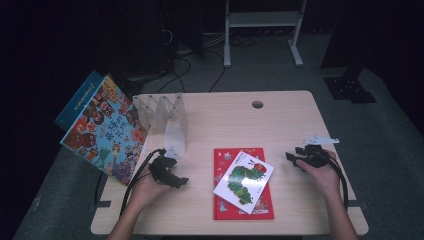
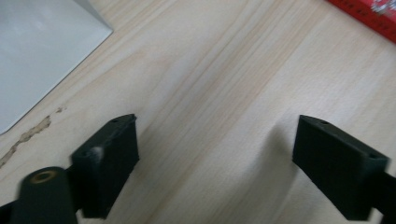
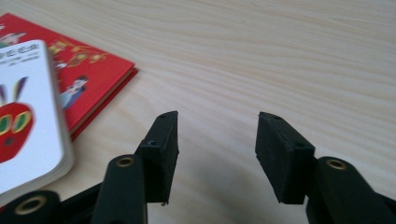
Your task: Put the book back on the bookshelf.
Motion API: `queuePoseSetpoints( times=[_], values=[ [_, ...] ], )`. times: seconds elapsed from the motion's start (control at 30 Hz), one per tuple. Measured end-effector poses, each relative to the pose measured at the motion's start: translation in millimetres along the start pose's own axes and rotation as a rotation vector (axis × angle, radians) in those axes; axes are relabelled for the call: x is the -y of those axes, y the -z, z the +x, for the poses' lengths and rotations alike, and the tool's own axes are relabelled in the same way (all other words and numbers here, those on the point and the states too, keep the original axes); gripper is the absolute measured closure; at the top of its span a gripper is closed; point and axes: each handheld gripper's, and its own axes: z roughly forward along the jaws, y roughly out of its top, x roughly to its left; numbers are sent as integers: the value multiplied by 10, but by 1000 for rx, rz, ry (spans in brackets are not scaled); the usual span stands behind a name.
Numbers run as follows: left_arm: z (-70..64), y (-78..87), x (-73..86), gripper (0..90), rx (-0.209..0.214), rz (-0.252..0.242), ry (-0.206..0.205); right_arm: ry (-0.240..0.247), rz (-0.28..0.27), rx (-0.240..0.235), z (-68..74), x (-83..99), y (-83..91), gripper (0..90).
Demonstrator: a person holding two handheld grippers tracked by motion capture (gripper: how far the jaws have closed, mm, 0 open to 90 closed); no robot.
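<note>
We hold the left hand-held gripper (image 1: 170,175) and right hand-held gripper (image 1: 300,159) wide and empty over the bench (image 1: 285,120). The caterpillar book (image 1: 243,181) lies on the red book (image 1: 220,207) between them; the clear rack (image 1: 165,117) holds neither yet, so shelving seems unstarted.

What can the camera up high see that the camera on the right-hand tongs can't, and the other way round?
The high view alone takes in the clear rack, the colourful books leaning at the table's left edge, both hands, and the left tongs. The right gripper view alone gives a close look at the right tongs, open over bare wood, and the thick edge of the white caterpillar book. Both share that book, the red book under it, and the table.
</note>
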Motion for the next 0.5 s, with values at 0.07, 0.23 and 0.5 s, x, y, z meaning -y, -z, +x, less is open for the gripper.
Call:
queuePoseSetpoints(
  times=[0.07, 0.23, 0.5],
  values=[
    [-2, -2, 34, 100, 1, -23, -3, 9, -3, -15, 54, 13, 54, 512],
    [27, -29, 119, 52, 25, -102, -44, 49, 10, -84, 263, 78, 138, 510],
    [45, -57, 199, 15, 23, -168, -40, 103, 25, -195, 584, 218, 240, 568]
  ],
)
